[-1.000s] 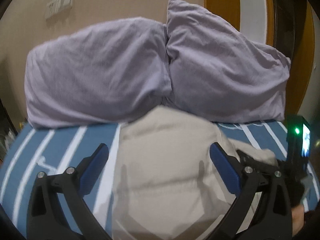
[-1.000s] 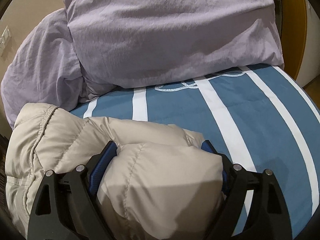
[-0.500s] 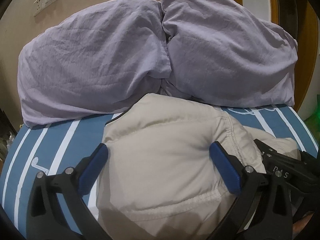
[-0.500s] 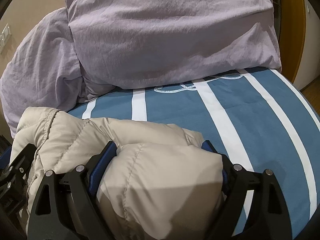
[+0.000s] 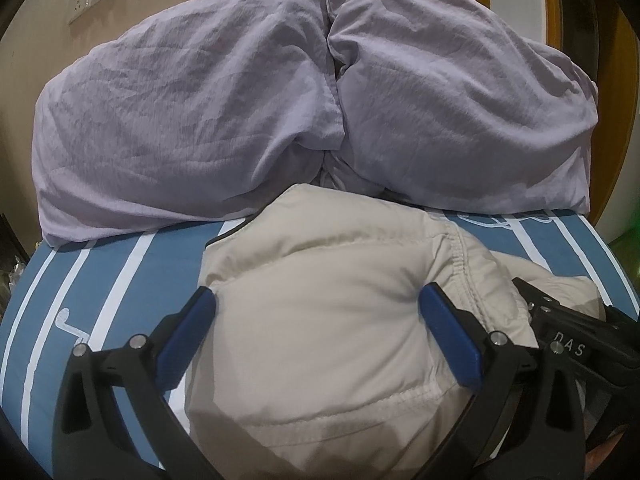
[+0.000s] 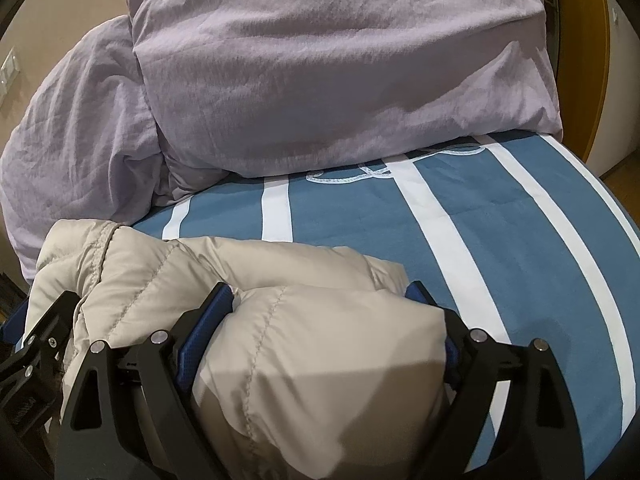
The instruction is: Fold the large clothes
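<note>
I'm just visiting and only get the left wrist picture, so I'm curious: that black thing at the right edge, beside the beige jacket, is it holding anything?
Observer: Yes. That is the right gripper. Its own view shows both blue pads pressed into a thick rolled fold of the beige jacket.
Operator: Is that fold smooth, like the part I see?
Observer: No. It is quilted, with stitched lines running across the puffy roll.
Operator: What lies to the right of it?
Observer: The striped bed cover, and past its edge a strip of wooden floor.
</note>
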### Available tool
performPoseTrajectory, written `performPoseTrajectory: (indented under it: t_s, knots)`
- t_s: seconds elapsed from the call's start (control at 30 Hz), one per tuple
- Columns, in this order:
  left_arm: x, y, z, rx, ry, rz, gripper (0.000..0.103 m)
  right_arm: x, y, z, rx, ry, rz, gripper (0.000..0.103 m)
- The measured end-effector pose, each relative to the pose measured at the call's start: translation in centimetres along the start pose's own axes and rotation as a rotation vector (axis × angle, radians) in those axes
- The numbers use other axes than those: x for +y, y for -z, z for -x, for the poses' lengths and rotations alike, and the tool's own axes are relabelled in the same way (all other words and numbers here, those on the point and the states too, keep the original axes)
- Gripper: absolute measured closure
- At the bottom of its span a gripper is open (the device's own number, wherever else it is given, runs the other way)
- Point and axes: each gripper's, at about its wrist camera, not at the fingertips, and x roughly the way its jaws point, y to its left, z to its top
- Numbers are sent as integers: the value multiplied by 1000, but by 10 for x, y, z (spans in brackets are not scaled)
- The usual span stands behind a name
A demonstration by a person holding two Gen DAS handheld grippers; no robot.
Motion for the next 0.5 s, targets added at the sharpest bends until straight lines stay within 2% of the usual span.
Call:
performPoseTrajectory:
  t_s: [0.5]
  knots:
    - [0, 0, 0, -1, 3, 3, 2, -1, 0, -3, 2, -14, -12, 13]
